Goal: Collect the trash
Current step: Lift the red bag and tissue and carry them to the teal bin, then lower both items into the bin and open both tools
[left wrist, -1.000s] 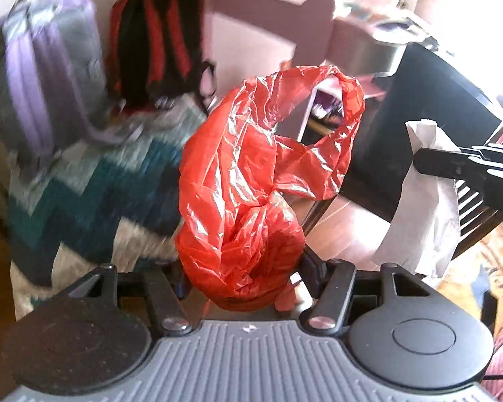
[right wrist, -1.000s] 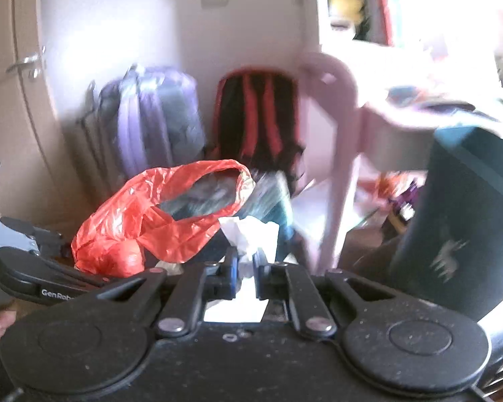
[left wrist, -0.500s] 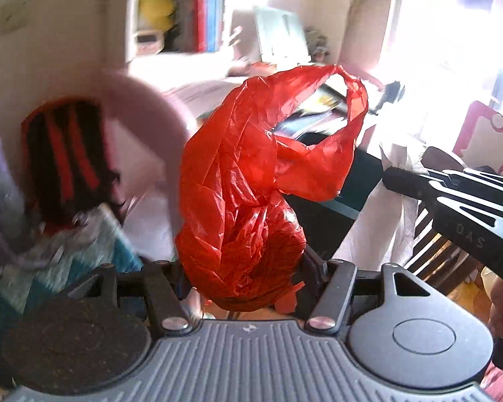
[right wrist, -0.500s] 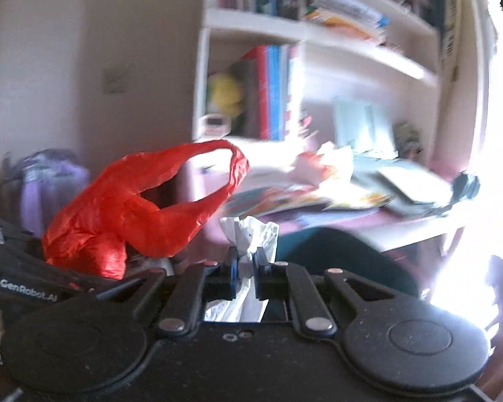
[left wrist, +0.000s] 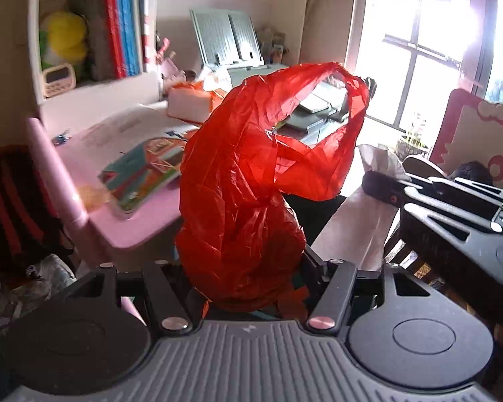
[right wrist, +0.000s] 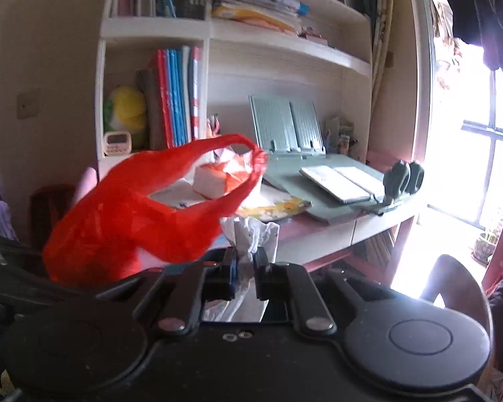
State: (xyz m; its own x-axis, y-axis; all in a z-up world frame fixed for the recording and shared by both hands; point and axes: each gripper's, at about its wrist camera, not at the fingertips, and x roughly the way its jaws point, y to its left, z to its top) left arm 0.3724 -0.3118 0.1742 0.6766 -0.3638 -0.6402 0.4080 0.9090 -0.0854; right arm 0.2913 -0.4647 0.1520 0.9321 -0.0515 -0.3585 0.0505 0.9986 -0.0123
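Note:
A crumpled red plastic bag (left wrist: 244, 201) stands up between the fingers of my left gripper (left wrist: 248, 278), which is shut on its bunched lower part; one handle loop arches open at the top. The right wrist view has the same red plastic bag (right wrist: 117, 221) at left, in front of the desk. My right gripper (right wrist: 246, 264) is shut on a white tissue (right wrist: 251, 231), whose crumpled end sticks up past the fingertips. In the left wrist view the right gripper (left wrist: 382, 184) reaches in from the right, and the white tissue (left wrist: 362, 227) hangs below it beside the bag.
Ahead is a pink desk (left wrist: 94, 140) with a picture book (left wrist: 141, 171), a white-and-orange tissue box (right wrist: 214, 177) and a green book stand (right wrist: 285, 124). White shelves (right wrist: 157, 30) with books rise behind it. A black-and-red backpack (left wrist: 6, 201) stands left, and a bright window (left wrist: 419, 67) is on the right.
Both views have swung from the backpacks by the wall to the desk and shelves, and have risen. The bag and the tissue stay gripped, side by side.

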